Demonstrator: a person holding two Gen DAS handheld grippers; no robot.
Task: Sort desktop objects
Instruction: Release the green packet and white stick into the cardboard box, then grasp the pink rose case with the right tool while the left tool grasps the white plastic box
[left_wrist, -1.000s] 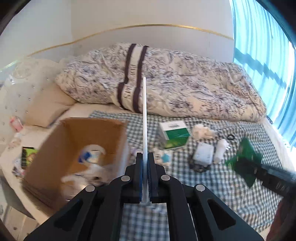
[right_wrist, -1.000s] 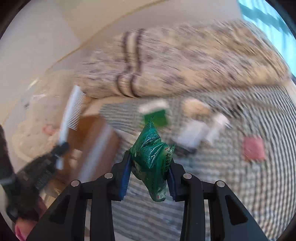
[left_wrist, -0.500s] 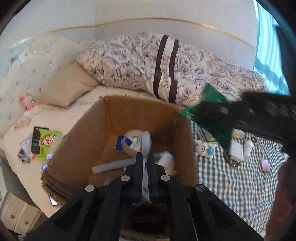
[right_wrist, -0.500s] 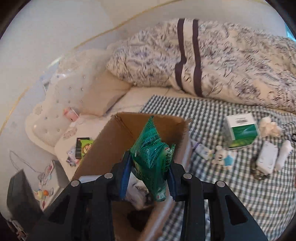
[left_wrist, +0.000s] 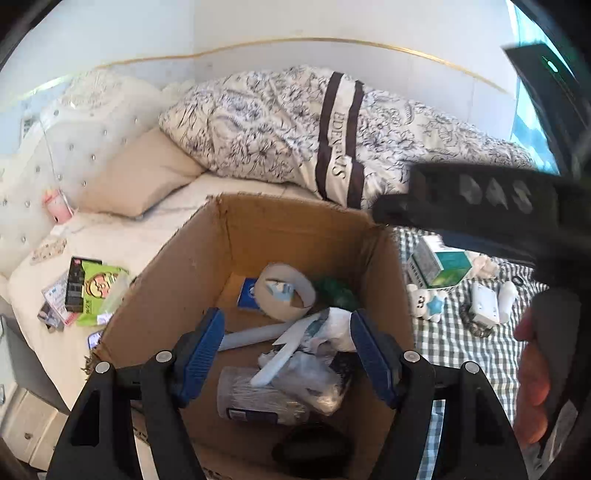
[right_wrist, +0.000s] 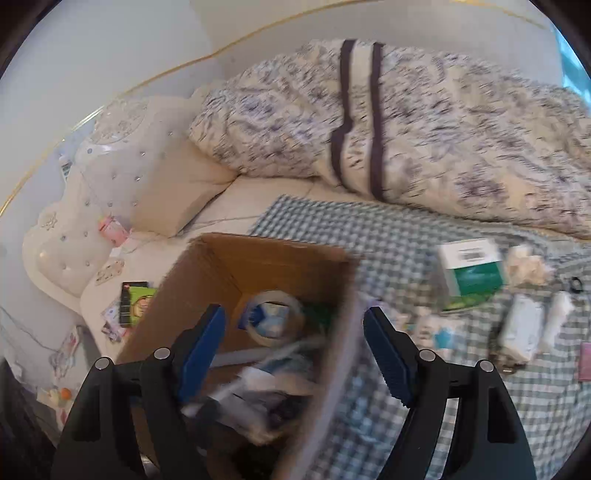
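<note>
Left wrist view: left gripper (left_wrist: 287, 349) hangs over the cardboard box (left_wrist: 207, 254), jaws spread wide, nothing between them. Box sits on the bed (left_wrist: 122, 240), fills centre to 6 o'clock. Inside the box: tape roll (left_wrist: 286, 295) at centre, green packet (left_wrist: 338, 293) just to its 3 o'clock, white comb (left_wrist: 284, 349) lying tilted across crumpled plastic wrap (left_wrist: 314, 373), white tube (left_wrist: 251, 334) at the comb's 9 o'clock, a wrapped cylinder (left_wrist: 258, 400) at 6 o'clock. Right gripper's black body crosses at 2–3 o'clock, blurred; a hand (left_wrist: 532, 384) holds its grip at 4 o'clock. Checked cloth (left_wrist: 465, 354) at 3 o'clock carries a green-white carton (left_wrist: 441, 266), small white toy (left_wrist: 426, 304), white adapter (left_wrist: 485, 304). Snack packets (left_wrist: 88, 290) on the sheet at 9 o'clock. Floral duvet (left_wrist: 295, 129) at 12 o'clock.

Right wrist view: blurred. Right gripper (right_wrist: 294, 347) is above the box's right wall (right_wrist: 332, 354), jaws spread, empty. Tape roll (right_wrist: 273, 317) and green packet (right_wrist: 319, 314) visible in the box near centre; other contents at 6–7 o'clock too smeared to tell. Green-white carton (right_wrist: 471, 271) at 3 o'clock on the checked cloth (right_wrist: 369, 236), white adapter (right_wrist: 522, 326) at 4 o'clock beside a small white tube (right_wrist: 556, 315). Duvet (right_wrist: 406, 129) at 12–2 o'clock, pillow (right_wrist: 173, 192) at 10 o'clock.
</note>
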